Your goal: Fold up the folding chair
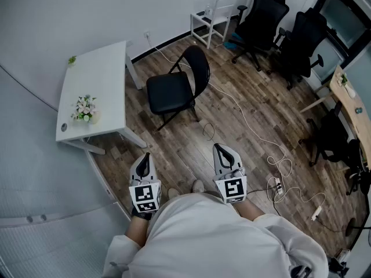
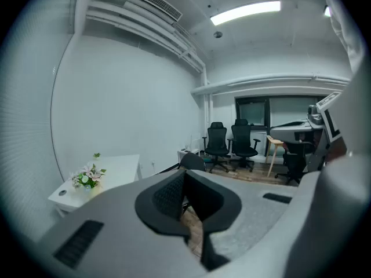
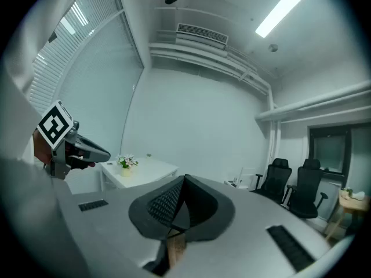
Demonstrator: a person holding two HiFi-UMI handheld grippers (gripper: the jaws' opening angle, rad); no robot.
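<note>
The black folding chair (image 1: 174, 88) with its padded seat and rounded backrest stands unfolded on the wood-plank floor (image 1: 232, 114), in the upper middle of the head view. It is just to the right of the white rectangular surface (image 1: 95, 77). A small bunch of pink and white flowers (image 1: 85, 109) sits near that surface's lower edge.

The left claw (image 1: 145, 158) and the right claw (image 1: 220, 149) are side by side at the lower centre, in front of the person's body, well apart from the chair. In each gripper view the claws are clenched, pads pressed together, with nothing held. The chair's backrest (image 2: 192, 161) peeks above the shut left claw (image 2: 185, 175).

A white cable (image 1: 255, 129) trails across the floor to the right. Black office chairs (image 1: 261, 16) and a white wooden chair (image 1: 214, 16) stand at the upper right.
</note>
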